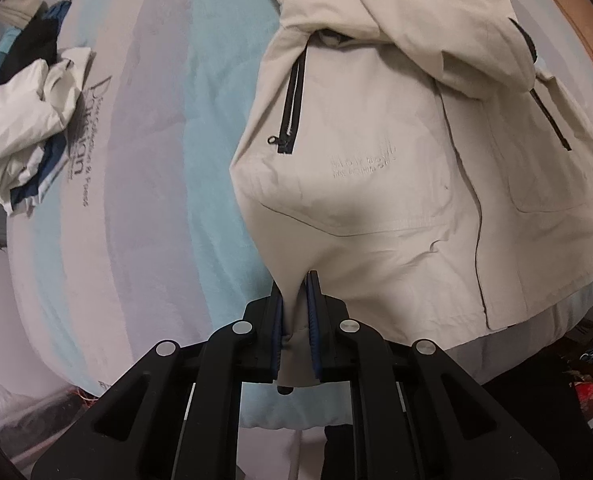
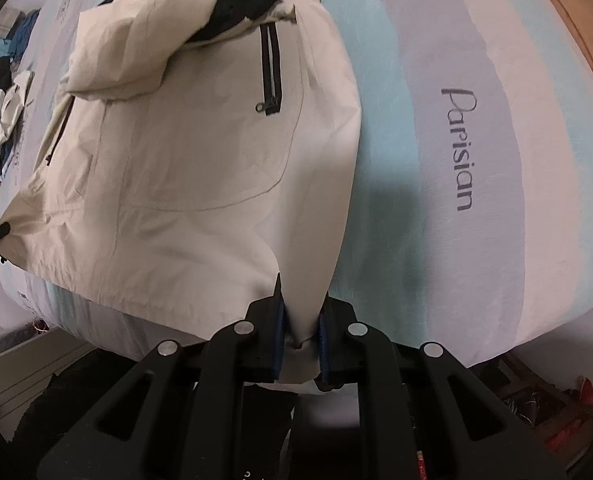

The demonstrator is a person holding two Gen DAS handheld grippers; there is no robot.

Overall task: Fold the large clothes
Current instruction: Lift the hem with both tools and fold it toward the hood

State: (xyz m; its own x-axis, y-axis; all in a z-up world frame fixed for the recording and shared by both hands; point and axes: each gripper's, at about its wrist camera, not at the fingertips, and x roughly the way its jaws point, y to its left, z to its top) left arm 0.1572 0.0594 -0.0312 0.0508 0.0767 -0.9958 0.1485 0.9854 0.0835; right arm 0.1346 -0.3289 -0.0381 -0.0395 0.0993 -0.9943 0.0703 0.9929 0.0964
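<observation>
while the bed (image 1: 144,200) with its striped blue and lilac cover fills both frames, the beige jacket (image 1: 396,168) lies across it, right of centre in the left wrist frame, its lower corners lifted. at upper left sits a clothes pile (image 1: 28,120). the left hand-held gripper (image 1: 295,292) and right hand-held gripper (image 2: 299,312), bottom centre, each clamp a hem corner.

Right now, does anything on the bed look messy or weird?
Yes: a crumpled heap of white, blue and black clothes lies unfolded at the striped bedspread's far edge, beside the beige zip-pocket jacket.
</observation>
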